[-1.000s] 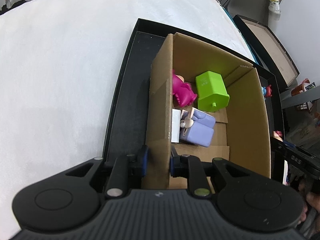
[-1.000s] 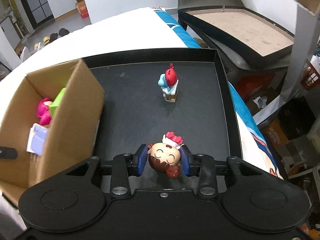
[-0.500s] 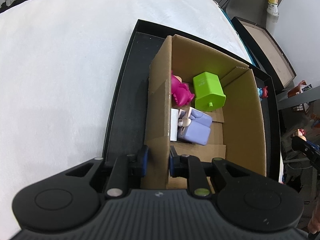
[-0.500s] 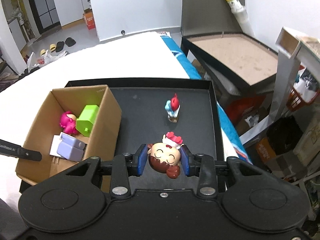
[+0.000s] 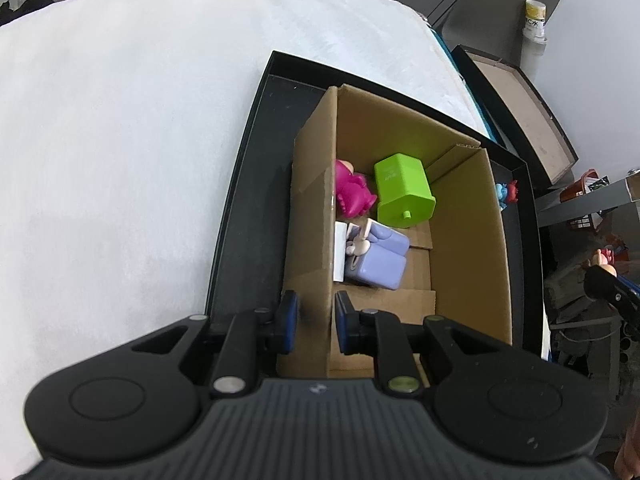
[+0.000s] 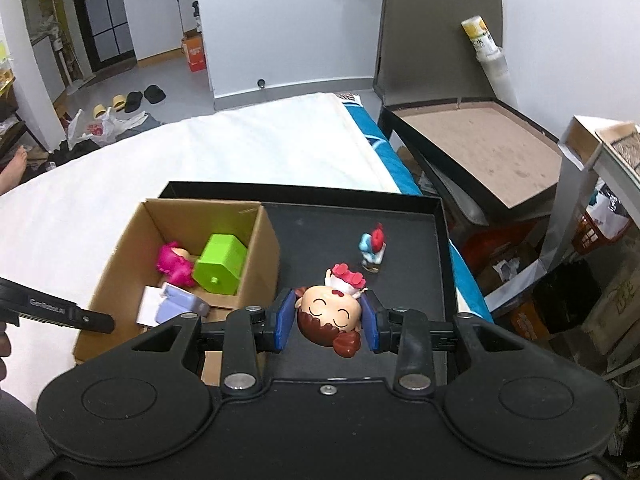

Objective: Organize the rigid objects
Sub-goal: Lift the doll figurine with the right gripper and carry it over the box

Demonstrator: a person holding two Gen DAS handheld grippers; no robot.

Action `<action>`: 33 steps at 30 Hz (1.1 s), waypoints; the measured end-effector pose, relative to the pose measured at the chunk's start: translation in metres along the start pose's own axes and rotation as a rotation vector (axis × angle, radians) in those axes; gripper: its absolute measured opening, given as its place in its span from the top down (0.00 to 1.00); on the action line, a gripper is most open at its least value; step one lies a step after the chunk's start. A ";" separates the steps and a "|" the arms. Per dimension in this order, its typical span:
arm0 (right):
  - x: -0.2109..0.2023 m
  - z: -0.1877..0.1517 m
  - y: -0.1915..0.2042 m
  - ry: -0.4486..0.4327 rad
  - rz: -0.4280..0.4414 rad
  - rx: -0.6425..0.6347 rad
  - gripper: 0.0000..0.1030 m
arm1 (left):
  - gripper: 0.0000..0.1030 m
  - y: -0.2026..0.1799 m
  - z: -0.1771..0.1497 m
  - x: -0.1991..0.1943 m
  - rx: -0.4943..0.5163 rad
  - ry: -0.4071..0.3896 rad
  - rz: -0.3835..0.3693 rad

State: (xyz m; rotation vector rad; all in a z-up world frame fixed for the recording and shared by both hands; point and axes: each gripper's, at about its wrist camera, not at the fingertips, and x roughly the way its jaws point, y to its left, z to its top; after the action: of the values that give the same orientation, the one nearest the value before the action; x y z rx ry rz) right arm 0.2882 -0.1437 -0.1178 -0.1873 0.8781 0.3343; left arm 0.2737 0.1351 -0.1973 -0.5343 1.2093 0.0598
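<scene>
Pinching the cardboard box (image 5: 468,216) wall, the left tongs (image 5: 313,316) stay nearly closed while the right tongs (image 6: 327,322) clamp a brown-haired doll figurine (image 6: 330,312); the box holds a green block (image 5: 404,194), pink figure (image 5: 352,196) and lavender toy (image 5: 380,258).

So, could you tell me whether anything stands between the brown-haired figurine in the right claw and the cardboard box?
Only the box's near side wall; the brown-haired figurine, held in the right claw, must clear it. The cardboard box is open on top.
</scene>
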 end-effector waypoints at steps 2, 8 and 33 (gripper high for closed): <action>-0.002 0.002 0.005 -0.004 0.006 -0.004 0.66 | 0.82 0.001 0.001 -0.001 0.000 -0.003 -0.002; -0.005 0.007 0.024 -0.011 0.018 -0.024 0.66 | 0.85 0.005 -0.001 -0.003 0.000 -0.005 -0.023; 0.023 0.021 0.083 0.047 0.077 -0.073 0.66 | 0.86 0.015 -0.001 0.001 0.007 -0.008 -0.079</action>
State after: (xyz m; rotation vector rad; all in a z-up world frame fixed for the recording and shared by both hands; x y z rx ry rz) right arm 0.2874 -0.0551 -0.1245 -0.2299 0.9219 0.4359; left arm 0.2687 0.1479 -0.2041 -0.5748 1.1794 -0.0099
